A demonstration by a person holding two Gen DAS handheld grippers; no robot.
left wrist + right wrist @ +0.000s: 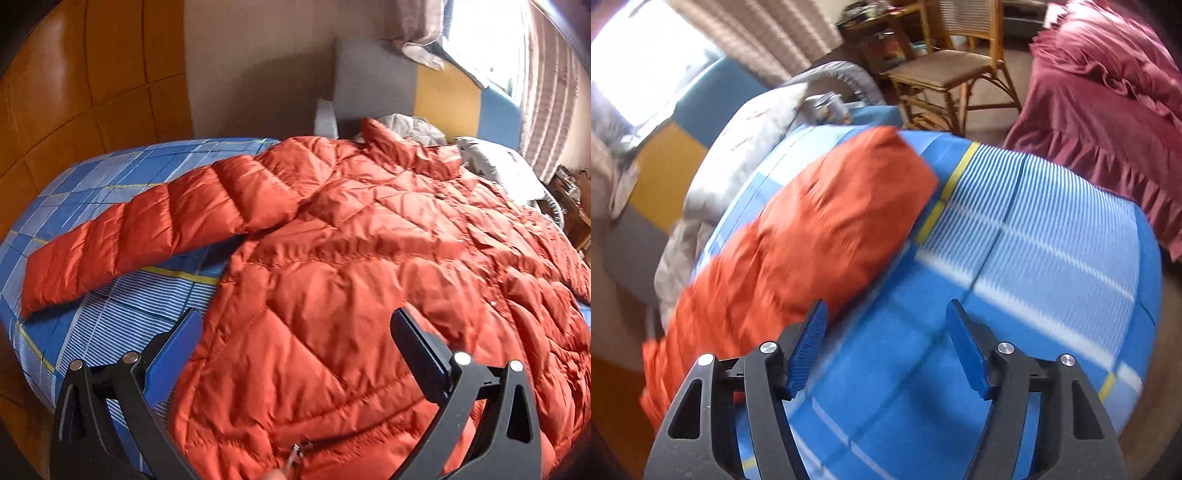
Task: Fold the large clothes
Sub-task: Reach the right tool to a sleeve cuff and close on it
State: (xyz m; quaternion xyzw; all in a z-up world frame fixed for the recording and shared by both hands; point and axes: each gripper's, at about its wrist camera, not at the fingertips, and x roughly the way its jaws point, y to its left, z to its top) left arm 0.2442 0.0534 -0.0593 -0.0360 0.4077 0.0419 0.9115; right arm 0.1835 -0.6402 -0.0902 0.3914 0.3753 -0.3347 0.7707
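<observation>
Lying spread on the bed (110, 314), quilted orange jacket (351, 258), seemingly zipped, both jaws wide

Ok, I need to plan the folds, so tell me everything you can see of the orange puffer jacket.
The orange puffer jacket is shiny, quilted in diamond stitching on the body and in bands on the sleeves. It lies spread flat on the blue plaid bedsheet, collar toward the headboard, one sleeve stretched outward. A zipper pull shows at the hem. The other sleeve lies straight on the sheet. The left gripper hovers open over the hem; the right gripper is open beside that sleeve.
</observation>
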